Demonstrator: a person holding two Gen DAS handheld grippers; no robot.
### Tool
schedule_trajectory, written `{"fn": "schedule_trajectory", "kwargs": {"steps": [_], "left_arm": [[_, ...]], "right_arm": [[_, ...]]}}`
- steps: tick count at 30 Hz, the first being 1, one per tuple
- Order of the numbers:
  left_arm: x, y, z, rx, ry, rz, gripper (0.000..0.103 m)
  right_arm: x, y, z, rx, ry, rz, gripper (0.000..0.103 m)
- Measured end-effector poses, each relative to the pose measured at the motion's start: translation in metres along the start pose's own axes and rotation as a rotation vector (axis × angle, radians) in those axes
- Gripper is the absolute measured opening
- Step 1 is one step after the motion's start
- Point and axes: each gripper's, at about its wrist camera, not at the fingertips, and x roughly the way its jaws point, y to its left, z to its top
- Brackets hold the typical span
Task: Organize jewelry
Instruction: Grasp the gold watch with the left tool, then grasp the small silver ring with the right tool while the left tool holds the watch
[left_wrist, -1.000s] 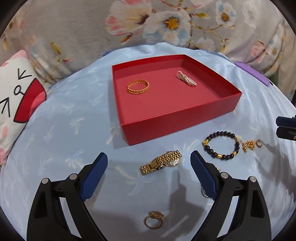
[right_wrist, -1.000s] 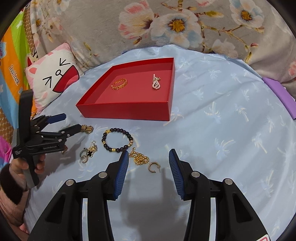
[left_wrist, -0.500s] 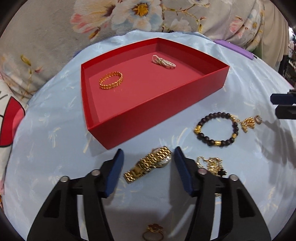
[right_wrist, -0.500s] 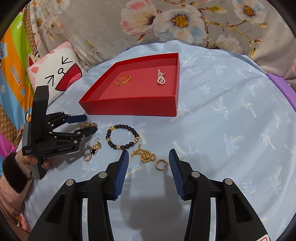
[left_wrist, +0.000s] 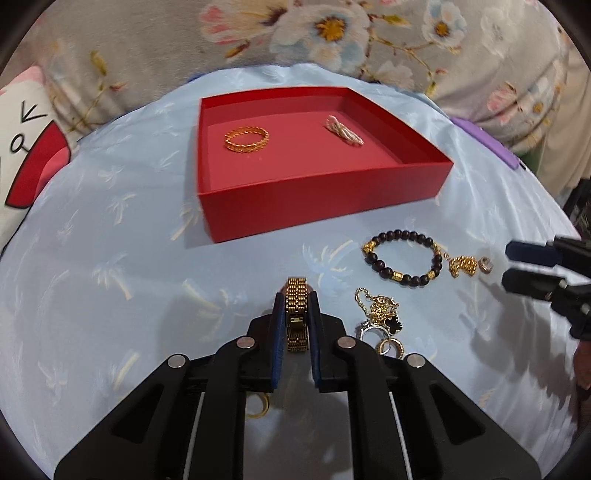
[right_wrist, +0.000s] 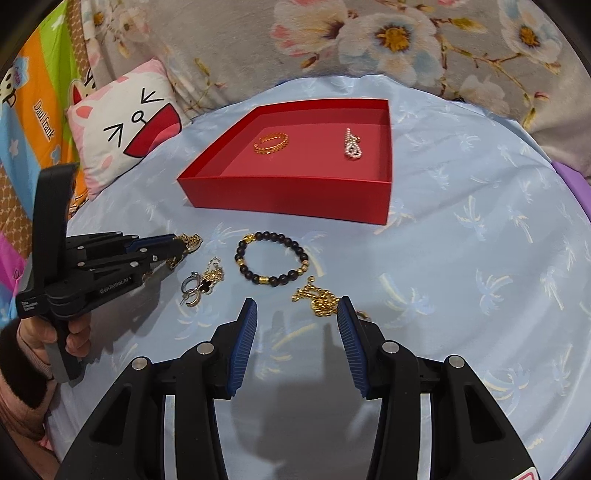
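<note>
My left gripper (left_wrist: 296, 306) is shut on a gold watch (left_wrist: 296, 314), whose band sticks out past the fingertips; it also shows at the left of the right wrist view (right_wrist: 181, 245). The red tray (left_wrist: 325, 195) lies beyond, holding a gold ring bracelet (left_wrist: 246, 138) and a pearl piece (left_wrist: 343, 129). A dark bead bracelet (left_wrist: 402, 258), a gold chain clump (left_wrist: 461, 265) and a chain with earrings (left_wrist: 380, 321) lie to the right on the blue cloth. My right gripper (right_wrist: 297, 314) is open above the cloth, next to a gold chain (right_wrist: 317, 299).
A gold ring (left_wrist: 258, 406) lies under my left gripper. A cat-face pillow (right_wrist: 125, 125) sits at the far left. Floral fabric (right_wrist: 369, 40) rises behind the tray. A purple item (left_wrist: 487, 146) lies at the cloth's right edge.
My left gripper has moved onto the gold watch and closed on it, from wide open a second ago. My right gripper has drifted slightly and stayed open.
</note>
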Motion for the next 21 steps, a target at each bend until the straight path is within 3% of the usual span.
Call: {"fn": "schedule_trajectory", "kwargs": {"steps": [11, 21], "left_arm": [[-0.034, 0.016, -0.003, -0.139, -0.089, 0.08, 0.011], [-0.046, 0.033, -0.004, -0.2, -0.132, 0.097, 0.011]], "right_arm": [[0.016, 0.049, -0.002, -0.113, 0.052, 0.081, 0.041], [0.042, 0.097, 0.008, -0.213, 0.09, 0.117, 0.026]]}}
